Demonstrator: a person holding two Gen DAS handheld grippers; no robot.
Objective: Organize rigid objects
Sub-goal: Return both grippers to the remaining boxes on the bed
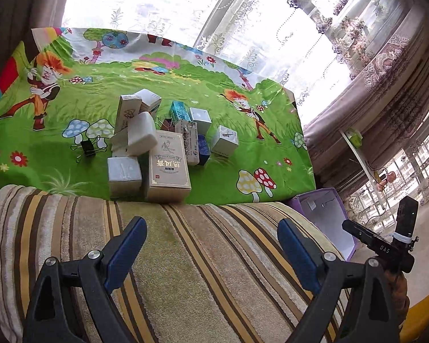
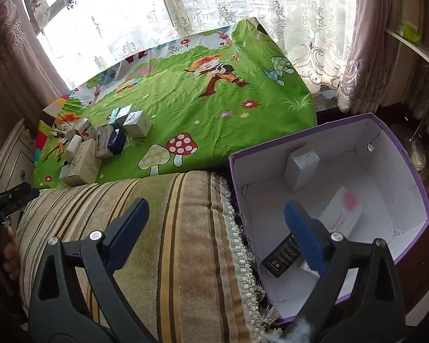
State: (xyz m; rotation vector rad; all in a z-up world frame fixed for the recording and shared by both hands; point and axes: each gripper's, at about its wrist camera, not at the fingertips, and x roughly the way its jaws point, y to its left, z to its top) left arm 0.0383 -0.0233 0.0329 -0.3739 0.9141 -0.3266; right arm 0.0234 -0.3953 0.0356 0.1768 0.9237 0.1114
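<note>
Three packets already lie in the purple box (image 2: 409, 154), but most of the pile (image 1: 157, 148) sits on the green sheet (image 1: 228, 108); both the left gripper (image 1: 211, 237) and right gripper (image 2: 214, 217) gape wide, empty

Both views look forward and down from low over a striped cushion (image 1: 203, 257), toward the window. The left wrist view faces the pile of small boxes (image 1: 157, 145) on the green cartoon sheet (image 1: 228, 177), fairly near. The right wrist view sits further right, over the open purple box (image 2: 409, 165), with the same pile (image 2: 100, 145) farther off at its left. Both views share cushion, sheet and pile.
</note>
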